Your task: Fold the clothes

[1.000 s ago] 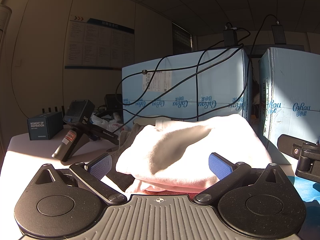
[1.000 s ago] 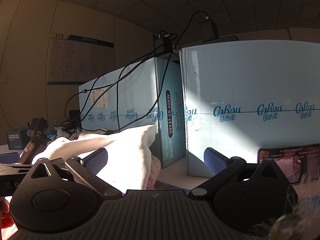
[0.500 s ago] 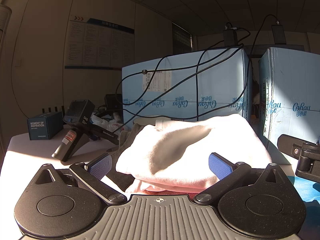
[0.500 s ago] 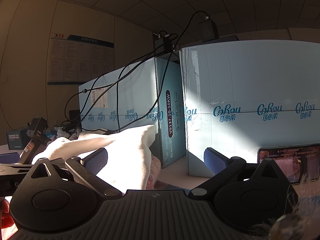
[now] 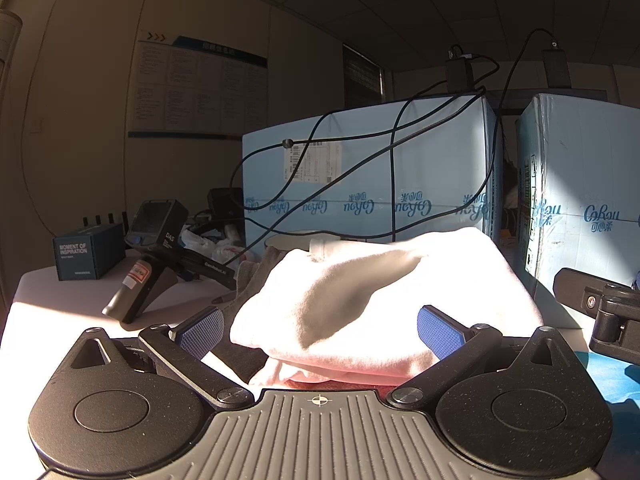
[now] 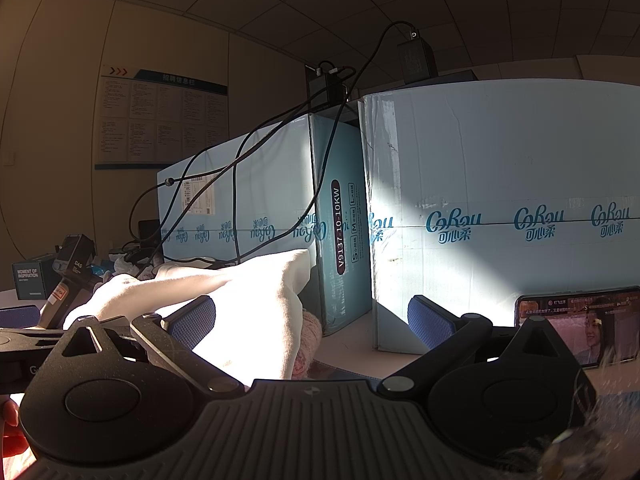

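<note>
A folded cream garment [image 5: 360, 296] lies on top of a pile of clothes on the white table [image 5: 44, 312], with a pink layer under it. My left gripper [image 5: 318, 326] is open and empty, just in front of the pile, its blue pads either side of the near edge. In the right wrist view the same garment [image 6: 256, 300] is at the left, with a pink knit piece [image 6: 310, 340] below it. My right gripper [image 6: 312, 316] is open and empty, to the right of the pile, its left pad against the cloth.
Two large light-blue cartons [image 5: 372, 184] [image 6: 504, 208] stand close behind the pile, with black cables [image 5: 394, 160] draped over them. A black handheld device [image 5: 154, 252] and a small dark box [image 5: 86, 252] sit at the left. A phone [image 6: 576, 324] with a lit screen leans at the right.
</note>
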A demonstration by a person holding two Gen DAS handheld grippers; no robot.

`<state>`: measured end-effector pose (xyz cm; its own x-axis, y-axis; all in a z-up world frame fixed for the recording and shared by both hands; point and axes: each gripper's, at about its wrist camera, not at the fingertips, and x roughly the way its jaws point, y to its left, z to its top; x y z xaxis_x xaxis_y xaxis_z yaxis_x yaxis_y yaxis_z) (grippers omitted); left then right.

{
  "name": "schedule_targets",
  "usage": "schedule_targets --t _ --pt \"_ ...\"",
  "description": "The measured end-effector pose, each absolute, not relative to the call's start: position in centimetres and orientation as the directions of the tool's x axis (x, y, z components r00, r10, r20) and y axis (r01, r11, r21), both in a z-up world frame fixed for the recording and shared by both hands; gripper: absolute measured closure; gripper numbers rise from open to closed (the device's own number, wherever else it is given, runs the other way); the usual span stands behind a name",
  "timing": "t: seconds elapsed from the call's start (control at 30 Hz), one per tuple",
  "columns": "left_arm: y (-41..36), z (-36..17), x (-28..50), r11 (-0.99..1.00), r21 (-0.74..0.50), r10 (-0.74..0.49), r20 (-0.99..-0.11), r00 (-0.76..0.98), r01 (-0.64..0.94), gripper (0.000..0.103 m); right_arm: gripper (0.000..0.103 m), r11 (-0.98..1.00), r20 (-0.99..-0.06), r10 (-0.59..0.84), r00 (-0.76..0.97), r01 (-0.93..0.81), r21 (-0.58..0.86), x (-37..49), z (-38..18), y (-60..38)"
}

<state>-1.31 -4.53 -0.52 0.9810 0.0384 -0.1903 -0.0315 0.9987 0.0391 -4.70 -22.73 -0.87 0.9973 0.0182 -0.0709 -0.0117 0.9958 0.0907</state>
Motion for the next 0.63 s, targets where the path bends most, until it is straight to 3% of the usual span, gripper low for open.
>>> schedule_targets --t 0.63 --pt "-4.59 -0.54 -1.42 0.999 0.032 0.004 -0.185 0.983 0.002 0.000 0.000 0.996 -0.071 0.018 0.997 -0.011 0.091 -4.67 -0.86 -22.71"
